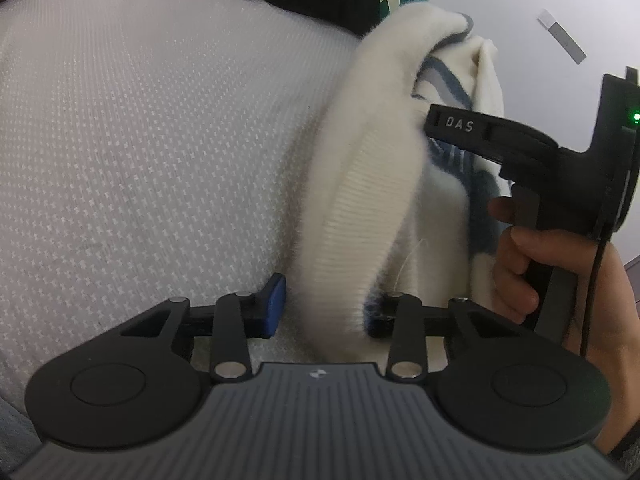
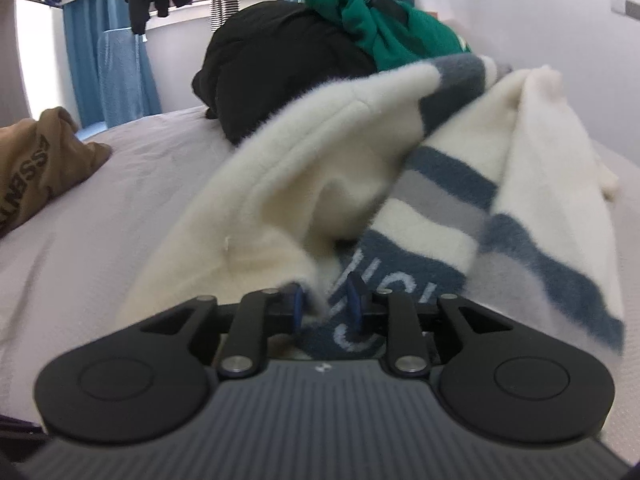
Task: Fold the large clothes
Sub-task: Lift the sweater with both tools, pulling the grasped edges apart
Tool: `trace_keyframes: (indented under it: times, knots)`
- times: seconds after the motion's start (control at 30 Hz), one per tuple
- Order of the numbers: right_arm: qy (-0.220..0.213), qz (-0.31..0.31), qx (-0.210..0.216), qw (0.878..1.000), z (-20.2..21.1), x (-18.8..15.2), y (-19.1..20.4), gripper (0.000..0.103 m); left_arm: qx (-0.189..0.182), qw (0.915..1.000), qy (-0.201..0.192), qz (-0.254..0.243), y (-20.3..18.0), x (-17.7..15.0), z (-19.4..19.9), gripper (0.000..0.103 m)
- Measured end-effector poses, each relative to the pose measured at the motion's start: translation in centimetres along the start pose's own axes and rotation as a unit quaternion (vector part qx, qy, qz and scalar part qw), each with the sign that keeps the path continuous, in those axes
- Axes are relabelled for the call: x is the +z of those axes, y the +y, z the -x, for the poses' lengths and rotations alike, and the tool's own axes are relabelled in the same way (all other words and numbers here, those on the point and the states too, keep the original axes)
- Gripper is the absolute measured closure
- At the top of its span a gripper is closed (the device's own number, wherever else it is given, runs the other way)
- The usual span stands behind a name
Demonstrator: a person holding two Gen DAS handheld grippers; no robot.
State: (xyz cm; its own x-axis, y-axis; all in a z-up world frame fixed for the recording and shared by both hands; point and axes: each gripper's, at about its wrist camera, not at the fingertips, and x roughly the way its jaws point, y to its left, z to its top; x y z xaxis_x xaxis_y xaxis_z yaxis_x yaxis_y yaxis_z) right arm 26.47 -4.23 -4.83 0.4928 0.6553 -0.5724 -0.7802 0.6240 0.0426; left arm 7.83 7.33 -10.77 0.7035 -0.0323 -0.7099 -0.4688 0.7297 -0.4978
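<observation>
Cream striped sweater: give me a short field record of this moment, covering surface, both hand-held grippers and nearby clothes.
garment: cream striped sweater, bunched, partly lifted
surface: white textured bed cover
left hand-held gripper: ribbed hem between its fingers, contact unclear
right hand-held gripper: blue lettered part between its fingers, grip unclear
behind: black garment, green garment
far left: brown garment

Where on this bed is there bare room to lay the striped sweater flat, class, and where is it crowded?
Free: the white bedcover left of the cream sweater, between the brown garment and the grippers. Crowded: the far end, where the black garment and green garment are heaped.
</observation>
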Motion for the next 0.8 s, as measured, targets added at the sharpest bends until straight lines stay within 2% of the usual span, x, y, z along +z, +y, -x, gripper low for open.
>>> trace_keyframes:
  times: [0.17,0.27,0.33,0.43,0.57,0.7,0.73,0.8]
  knots:
    - [0.006,0.009,0.003,1.0,-1.5,-0.1,-0.1,0.075,-0.004,1.0,0.001,0.005,0.0,-0.2,0.4,0.061]
    - [-0.009,0.028,-0.02,0.999,-2.3,0.0,0.7,0.078,-0.014,0.9998,-0.002,0.015,0.2,-0.1,0.1,0.061]
    - [-0.03,0.042,-0.033,0.998,-2.1,-0.1,1.4,0.089,-0.025,0.9993,-0.006,0.027,0.5,0.0,0.1,0.061]
    - [-0.078,0.054,-0.067,0.993,-0.6,0.3,2.1,0.093,-0.039,0.9986,-0.014,0.034,0.7,0.1,0.1,0.061]
    - [-0.139,0.049,-0.09,0.985,2.1,1.4,2.4,0.096,-0.08,0.9964,-0.019,0.017,0.0,0.2,0.1,0.055]
    - [-0.186,0.068,-0.132,0.971,4.3,1.7,3.1,0.096,-0.096,0.995,-0.024,0.01,-0.4,0.2,0.3,0.055]
    - [-0.192,0.06,-0.14,0.969,4.8,1.7,3.0,0.096,-0.097,0.9949,-0.028,0.005,-0.6,0.2,0.5,0.056]
    - [-0.205,0.035,-0.155,0.966,5.9,2.1,2.5,0.096,-0.105,0.9936,-0.042,0.002,-0.9,0.3,1.4,0.072]
